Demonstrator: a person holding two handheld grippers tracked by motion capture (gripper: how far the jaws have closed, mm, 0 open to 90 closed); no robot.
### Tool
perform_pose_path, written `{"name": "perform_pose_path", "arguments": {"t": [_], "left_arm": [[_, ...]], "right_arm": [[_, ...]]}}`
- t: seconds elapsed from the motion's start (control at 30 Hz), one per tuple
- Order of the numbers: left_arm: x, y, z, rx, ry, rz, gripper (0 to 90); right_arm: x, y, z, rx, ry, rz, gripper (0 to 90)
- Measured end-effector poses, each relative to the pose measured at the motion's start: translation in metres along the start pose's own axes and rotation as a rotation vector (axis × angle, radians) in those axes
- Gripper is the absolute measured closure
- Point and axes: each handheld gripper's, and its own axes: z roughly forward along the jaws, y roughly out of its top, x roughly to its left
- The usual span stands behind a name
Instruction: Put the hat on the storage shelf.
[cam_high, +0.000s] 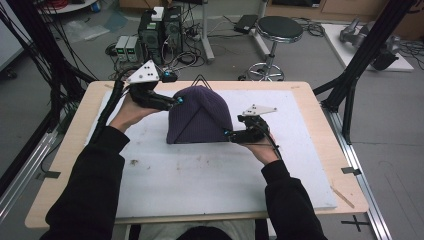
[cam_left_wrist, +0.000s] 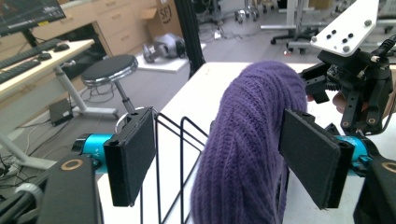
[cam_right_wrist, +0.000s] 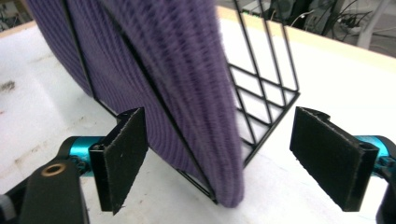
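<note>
A purple knit hat (cam_high: 199, 116) is draped over a black wire rack (cam_high: 201, 80) standing near the far edge of the white mat (cam_high: 210, 175) that covers the tabletop, roughly midway between its left and right edges. The left gripper (cam_high: 178, 101) sits at the hat's upper left, near the crown; in the left gripper view its pads (cam_left_wrist: 132, 151) stand apart with the knit fold between them, and at least the left pad is clear of the cloth. The right gripper (cam_high: 227, 133) is low at the hat's right brim; its pads (cam_right_wrist: 122, 154) are spread wide, the hem hanging between them untouched. Neither gripper holds anything. The hat's long axis runs from brim at the mat up to the crown over the rack's peak, so both hands flank it about equally closely.
</note>
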Motion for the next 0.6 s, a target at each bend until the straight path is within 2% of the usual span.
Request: {"name": "perform_pose_path", "arguments": {"t": [0.13,0.3,0.43,0.6], "left_arm": [[0.0,-0.002,-0.007,-0.004,0.013,0.003,26.5],[0.0,-0.005,-0.018,-0.018,0.05,-0.016,26.5],[0.0,-0.008,-0.028,-0.03,0.063,-0.024,25.0],[0.0,-0.013,-0.042,-0.031,0.11,-0.026,24.3]], "right_arm": [[-0.006,0.001,-0.008,-0.029,-0.009,0.028,13.2],[-0.011,0.003,-0.022,-0.085,-0.03,0.048,12.4],[-0.019,0.002,-0.032,-0.091,-0.027,0.073,12.3],[-0.028,-0.001,-0.045,-0.109,-0.097,0.114,12.4]]}}
